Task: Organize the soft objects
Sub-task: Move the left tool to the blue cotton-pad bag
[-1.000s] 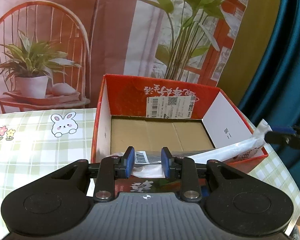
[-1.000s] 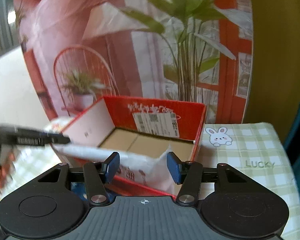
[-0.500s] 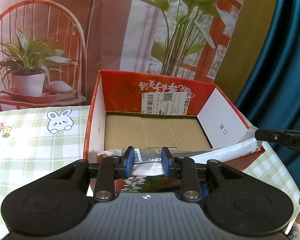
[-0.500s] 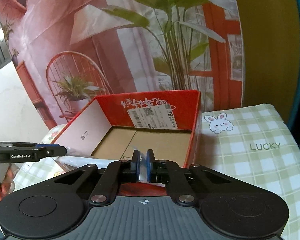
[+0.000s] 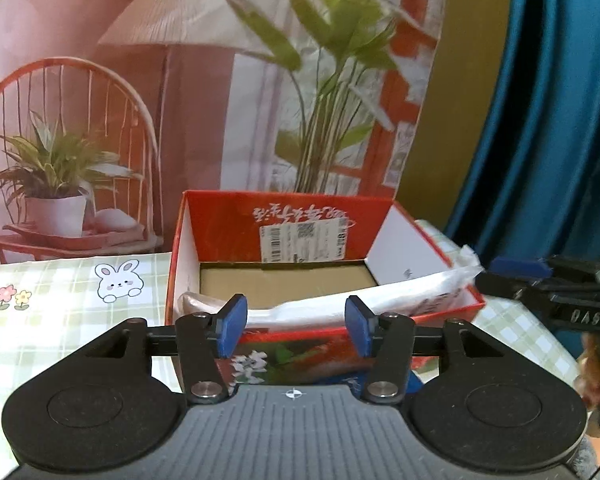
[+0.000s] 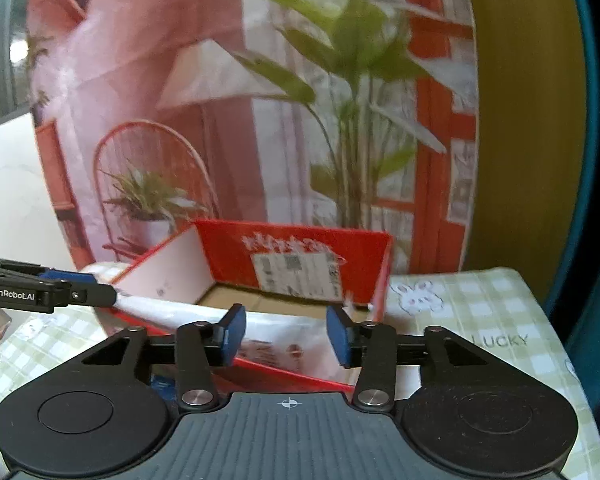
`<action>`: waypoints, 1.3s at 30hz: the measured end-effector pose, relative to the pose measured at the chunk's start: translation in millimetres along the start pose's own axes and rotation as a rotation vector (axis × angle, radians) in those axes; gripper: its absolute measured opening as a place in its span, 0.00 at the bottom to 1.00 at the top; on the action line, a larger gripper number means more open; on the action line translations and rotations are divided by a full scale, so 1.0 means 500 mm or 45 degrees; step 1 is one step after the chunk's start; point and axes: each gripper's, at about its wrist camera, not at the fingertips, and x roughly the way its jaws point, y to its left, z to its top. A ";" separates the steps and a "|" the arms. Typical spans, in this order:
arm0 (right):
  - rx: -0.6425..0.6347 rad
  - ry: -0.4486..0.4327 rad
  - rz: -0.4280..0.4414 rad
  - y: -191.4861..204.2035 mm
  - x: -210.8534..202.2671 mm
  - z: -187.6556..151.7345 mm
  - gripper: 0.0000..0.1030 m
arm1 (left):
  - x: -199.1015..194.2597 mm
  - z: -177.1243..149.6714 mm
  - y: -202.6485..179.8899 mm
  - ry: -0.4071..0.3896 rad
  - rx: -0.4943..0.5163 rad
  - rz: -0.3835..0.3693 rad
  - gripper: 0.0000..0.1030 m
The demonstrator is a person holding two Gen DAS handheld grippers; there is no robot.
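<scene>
Both sets of jaws have just been opening: the left gripper and right gripper now stand released, pads clear of the soft white plastic-wrapped packet. It lies slumped across the near rim of the red cardboard box, partly overhanging. Inside, the brown floor is bare; the checked tablecloth alongside offers room.

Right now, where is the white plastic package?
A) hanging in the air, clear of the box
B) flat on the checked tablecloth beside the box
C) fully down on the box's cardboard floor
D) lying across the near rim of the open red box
D: the white plastic package lies across the near rim of the red box, one end sticking out past its corner, with the left claw open around it and not pressing.
</scene>
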 end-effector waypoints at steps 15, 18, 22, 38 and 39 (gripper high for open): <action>-0.037 0.260 0.141 0.067 0.041 -0.148 0.56 | 0.019 -0.151 0.016 0.225 -0.242 0.017 0.56; -0.014 0.308 0.137 0.068 0.050 -0.165 0.58 | 0.022 -0.175 0.025 0.275 -0.266 0.036 0.56; 0.018 0.349 0.137 0.071 0.062 -0.180 0.60 | 0.027 -0.202 0.023 0.330 -0.265 0.048 0.57; 0.030 0.397 0.180 0.077 0.081 -0.201 0.60 | 0.025 -0.227 0.011 0.332 -0.250 0.029 0.55; 0.030 0.397 0.180 0.077 0.081 -0.201 0.60 | 0.025 -0.227 0.010 0.331 -0.250 0.024 0.53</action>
